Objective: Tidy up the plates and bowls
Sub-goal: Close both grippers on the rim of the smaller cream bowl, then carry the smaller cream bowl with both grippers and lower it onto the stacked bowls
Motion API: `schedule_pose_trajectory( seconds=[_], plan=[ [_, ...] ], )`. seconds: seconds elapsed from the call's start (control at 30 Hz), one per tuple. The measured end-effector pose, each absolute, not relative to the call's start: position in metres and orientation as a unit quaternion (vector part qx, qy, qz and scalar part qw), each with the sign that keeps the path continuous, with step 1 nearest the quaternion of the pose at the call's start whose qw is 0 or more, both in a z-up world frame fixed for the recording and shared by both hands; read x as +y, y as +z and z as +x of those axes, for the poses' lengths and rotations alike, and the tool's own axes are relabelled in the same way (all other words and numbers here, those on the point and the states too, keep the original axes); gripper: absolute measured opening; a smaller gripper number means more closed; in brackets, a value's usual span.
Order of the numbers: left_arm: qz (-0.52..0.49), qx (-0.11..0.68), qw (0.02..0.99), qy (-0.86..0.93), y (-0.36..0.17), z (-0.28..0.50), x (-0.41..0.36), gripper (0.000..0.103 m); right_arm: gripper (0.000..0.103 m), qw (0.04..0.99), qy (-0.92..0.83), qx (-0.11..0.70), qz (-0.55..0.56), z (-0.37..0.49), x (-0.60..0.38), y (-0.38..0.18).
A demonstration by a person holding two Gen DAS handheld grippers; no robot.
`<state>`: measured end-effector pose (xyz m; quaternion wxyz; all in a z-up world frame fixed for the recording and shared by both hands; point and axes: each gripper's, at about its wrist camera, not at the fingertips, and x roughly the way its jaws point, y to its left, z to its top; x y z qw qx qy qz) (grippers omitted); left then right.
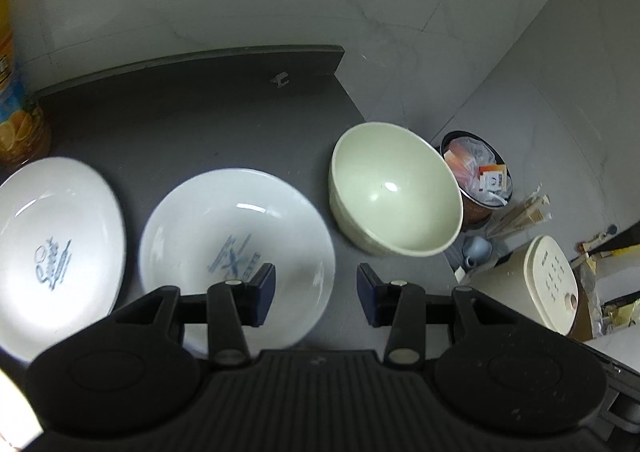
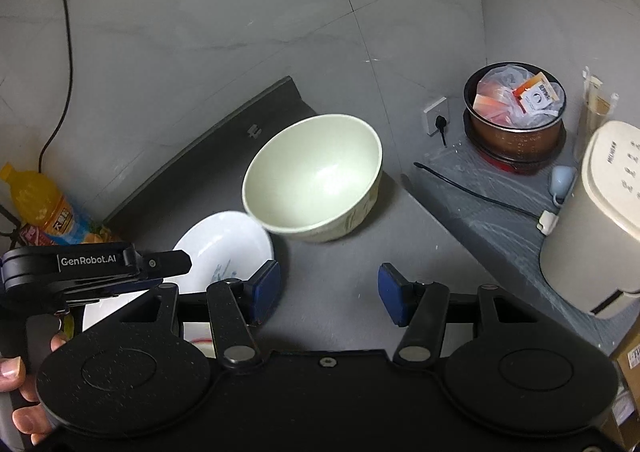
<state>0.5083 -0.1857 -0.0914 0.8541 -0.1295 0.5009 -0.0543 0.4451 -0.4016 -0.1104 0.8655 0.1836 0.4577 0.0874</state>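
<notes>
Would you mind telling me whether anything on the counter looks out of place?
The pale green bowl sits close to the dark counter's right edge, near the drop-off. Both white plates lie flat; nothing looks spilled or broken.

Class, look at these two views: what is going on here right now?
A person holds a claw in each hand over a dark counter, sorting dishes. Neither claw grips anything. The left claw hangs open above a white plate, with a second white plate to its left. The right claw is open too, facing the pale green bowl. Nothing is stacked yet.
</notes>
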Motion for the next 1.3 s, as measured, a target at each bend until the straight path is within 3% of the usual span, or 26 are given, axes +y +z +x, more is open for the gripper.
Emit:
schedule_pose_trajectory(
  seconds=[0.57, 0.73, 0.8, 0.93, 1.03, 1.3],
  plan=[
    [-0.139, 0.514, 0.846, -0.028, -0.133, 0.575, -0.216, 0.042, 0.057, 0.852, 0.096, 0.473, 0.205, 0.521, -0.417, -0.15],
    [-0.151, 0.528, 0.836, -0.013, -0.148, 0.59, -0.22, 0.038, 0.055, 0.842, 0.101, 0.482, 0.218, 0.536, -0.417, -0.163],
    [-0.153, 0.532, 0.833, -0.012, -0.153, 0.594, -0.221, 0.033, 0.045, 0.836, 0.1, 0.489, 0.227, 0.542, -0.416, -0.17],
    [-0.169, 0.543, 0.822, -0.005, -0.162, 0.6, -0.221, 0.022, 0.041, 0.821, 0.096, 0.505, 0.248, 0.552, -0.413, -0.185],
    [-0.173, 0.543, 0.822, -0.002, -0.164, 0.605, -0.225, 0.012, 0.026, 0.811, 0.083, 0.52, 0.253, 0.559, -0.413, -0.2],
    [-0.177, 0.546, 0.819, -0.005, -0.161, 0.598, -0.226, 0.011, 0.024, 0.815, 0.072, 0.515, 0.256, 0.548, -0.417, -0.195]
  ],
)
